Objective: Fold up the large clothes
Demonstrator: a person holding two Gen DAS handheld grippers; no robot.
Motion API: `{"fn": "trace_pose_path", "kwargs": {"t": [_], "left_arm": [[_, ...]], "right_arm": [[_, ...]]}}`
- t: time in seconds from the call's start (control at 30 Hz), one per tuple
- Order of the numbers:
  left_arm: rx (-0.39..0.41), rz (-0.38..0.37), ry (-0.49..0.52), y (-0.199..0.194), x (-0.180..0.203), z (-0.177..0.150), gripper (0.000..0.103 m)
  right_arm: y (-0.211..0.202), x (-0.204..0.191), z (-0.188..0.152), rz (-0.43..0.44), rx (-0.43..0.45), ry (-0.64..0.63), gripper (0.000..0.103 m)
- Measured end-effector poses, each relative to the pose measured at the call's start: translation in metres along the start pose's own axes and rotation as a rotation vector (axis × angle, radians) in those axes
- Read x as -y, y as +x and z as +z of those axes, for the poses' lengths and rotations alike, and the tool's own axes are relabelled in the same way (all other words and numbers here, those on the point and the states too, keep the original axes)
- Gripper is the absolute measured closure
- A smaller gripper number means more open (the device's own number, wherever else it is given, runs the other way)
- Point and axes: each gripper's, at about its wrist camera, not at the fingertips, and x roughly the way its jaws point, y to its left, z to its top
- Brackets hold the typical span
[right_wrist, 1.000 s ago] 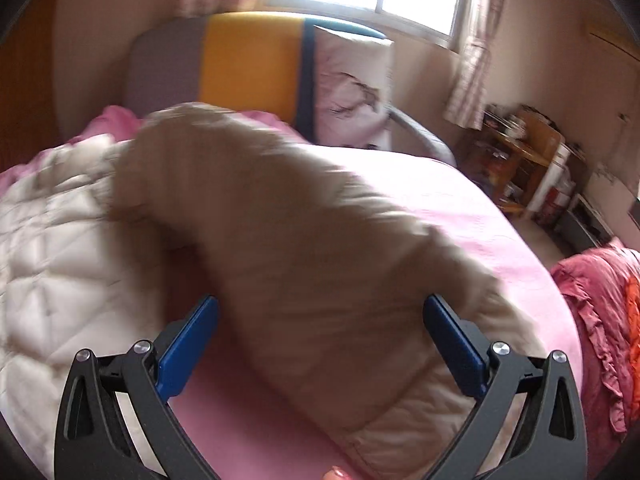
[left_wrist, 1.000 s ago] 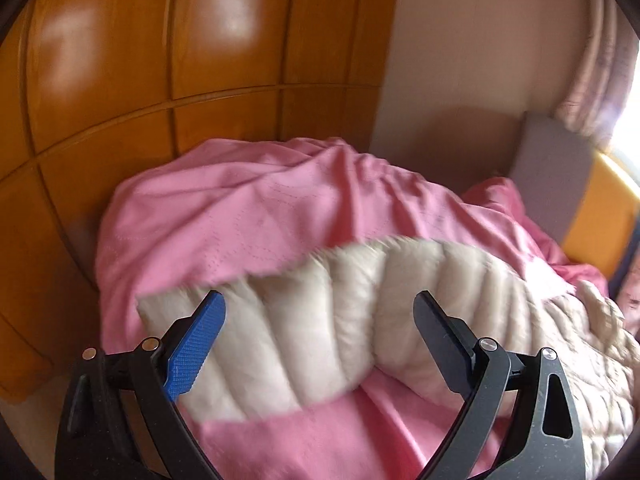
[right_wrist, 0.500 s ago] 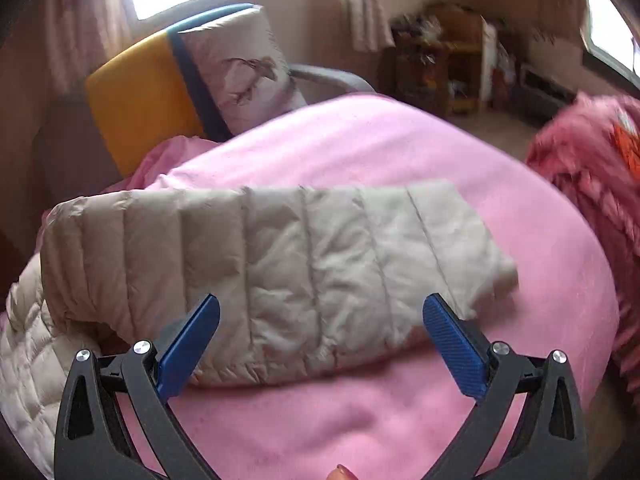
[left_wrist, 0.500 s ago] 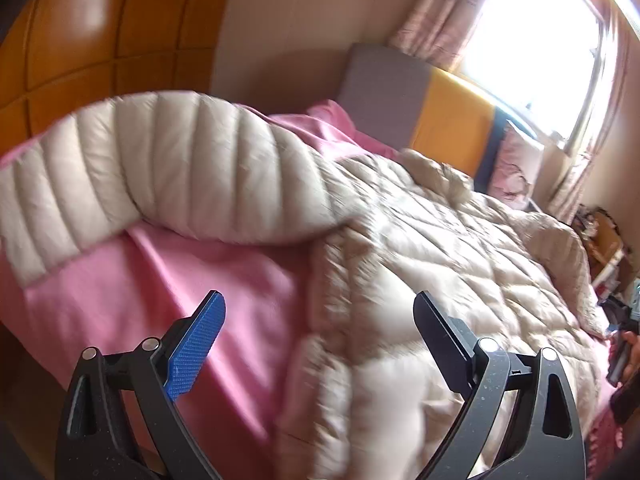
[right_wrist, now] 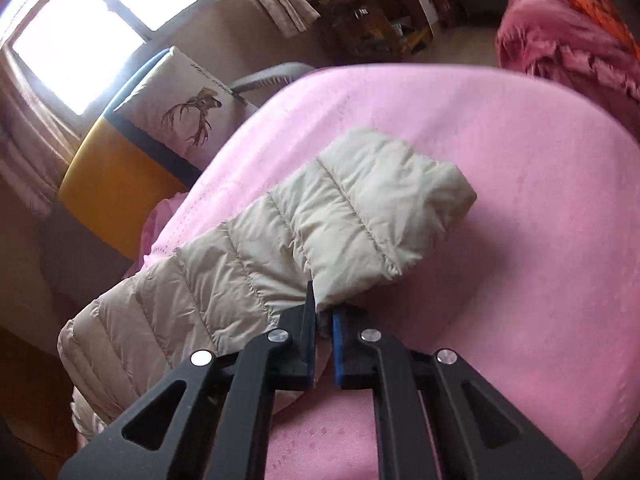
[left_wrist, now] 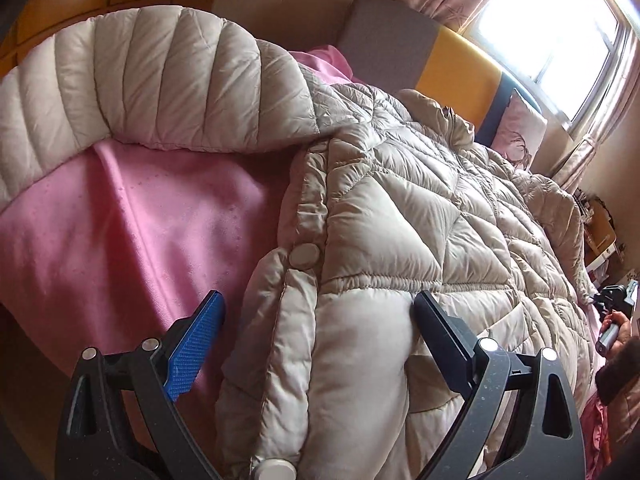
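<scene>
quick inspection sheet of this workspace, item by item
surface: pink bedsheet, lightly wrinkled
job's things: beige puffer jacket spread on the bed, both sleeves out to the sides
clutter: nothing seen on the bed
grippers: left gripper open over the jacket's hem; right gripper has just closed, shut on the sleeve edge
cables: nothing seen
surroundings: window, deer-print pillow, yellow and grey headboard, cluttered wooden shelf
</scene>
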Motion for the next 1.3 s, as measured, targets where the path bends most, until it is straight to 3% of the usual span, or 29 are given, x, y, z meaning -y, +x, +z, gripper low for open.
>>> {"fn": "trace_pose_path", "kwargs": {"t": [0.17, 0.27, 0.3, 0.33, 0.37, 0.4, 0.43, 0.5, 0.57, 0.67, 0.73, 0.8, 0.93, 1.07, 1.17, 1.3], "left_arm": [[0.047, -0.019, -0.021, -0.015, -0.011, 0.006, 0.009], [0.079, -0.019, -0.042, -0.022, -0.023, 0.016, 0.009], [0.084, -0.008, -0.041, -0.021, -0.026, 0.022, 0.009], [0.092, 0.011, -0.043, -0.022, -0.031, 0.028, 0.009], [0.101, 0.021, -0.052, -0.024, -0.036, 0.032, 0.009], [0.115, 0.029, -0.069, -0.026, -0.042, 0.038, 0.009], [0.135, 0.037, -0.102, -0.028, -0.052, 0.045, 0.009], [0.164, 0.05, -0.165, -0.03, -0.068, 0.057, 0.009], [0.193, 0.058, -0.249, -0.029, -0.092, 0.071, 0.009], [0.222, 0.079, -0.4, -0.023, -0.131, 0.086, 0.009], [0.208, 0.073, -0.515, -0.015, -0.154, 0.092, 0.016], [0.182, 0.036, -0.583, -0.006, -0.168, 0.096, 0.03], [0.178, 0.095, -0.735, 0.006, -0.207, 0.1, 0.03], [0.173, 0.213, -0.731, 0.011, -0.244, 0.126, 0.03], [0.166, 0.263, -0.812, 0.009, -0.281, 0.138, 0.03], [0.232, 0.172, -0.903, -0.006, -0.303, 0.13, 0.03]], "right_arm": [[-0.034, 0.029, 0.017, -0.052, 0.113, 0.076, 0.099], [-0.011, 0.034, 0.018, -0.133, 0.028, 0.028, 0.097], [0.006, 0.026, 0.018, -0.159, -0.004, 0.003, 0.089], [0.013, 0.021, 0.01, -0.201, -0.033, -0.026, 0.068], [0.014, 0.017, 0.006, -0.21, -0.027, -0.037, 0.055], [0.004, 0.011, 0.0, -0.205, 0.016, -0.04, 0.04], [-0.009, -0.001, -0.006, -0.205, 0.081, -0.06, 0.033], [-0.032, -0.036, -0.023, -0.167, 0.164, -0.175, 0.021], [-0.053, -0.08, -0.051, -0.032, 0.2, -0.307, 0.015], [-0.063, -0.141, -0.098, 0.188, 0.115, -0.486, 0.003], [-0.061, -0.173, -0.135, 0.302, 0.028, -0.572, 0.002], [-0.052, -0.198, -0.168, 0.35, -0.04, -0.658, 0.002], [-0.021, -0.218, -0.212, 0.268, -0.119, -0.76, 0.002], [0.007, -0.202, -0.215, 0.278, -0.195, -0.708, 0.002], [0.019, -0.187, -0.204, 0.292, -0.251, -0.596, 0.002], [0.021, -0.176, -0.197, 0.338, -0.265, -0.519, 0.002]]}}
